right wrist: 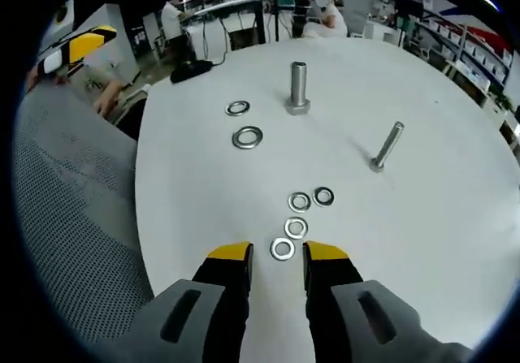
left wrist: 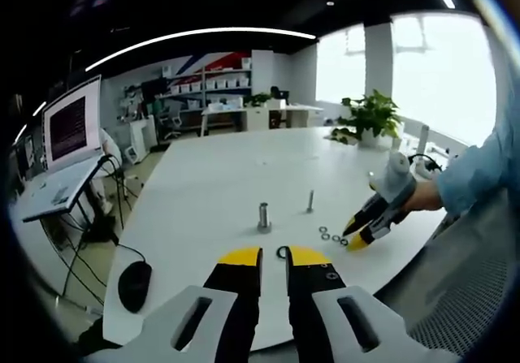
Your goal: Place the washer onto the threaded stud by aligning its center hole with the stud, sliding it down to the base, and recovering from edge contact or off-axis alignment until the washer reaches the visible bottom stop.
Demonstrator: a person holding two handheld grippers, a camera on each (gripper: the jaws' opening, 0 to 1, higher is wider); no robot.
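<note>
Fingers (right wrist: 275, 253) of right gripper parted — straddling washer (right wrist: 282, 249).

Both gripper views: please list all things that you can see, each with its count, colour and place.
table: one, white, under all parts
thick stud: one, grey metal, upright, far centre of right gripper view
thin stud: one, grey metal, right of the thick one
large washers: two, silver, left of the thick stud
small washers: four, silver, in a cluster before the right gripper
plant: one, green, far table edge
laptop: one, screen lit, on a stand left of the table
left gripper: black, yellow tips, open
right gripper: black, yellow tips, open, around the nearest small washer
</note>
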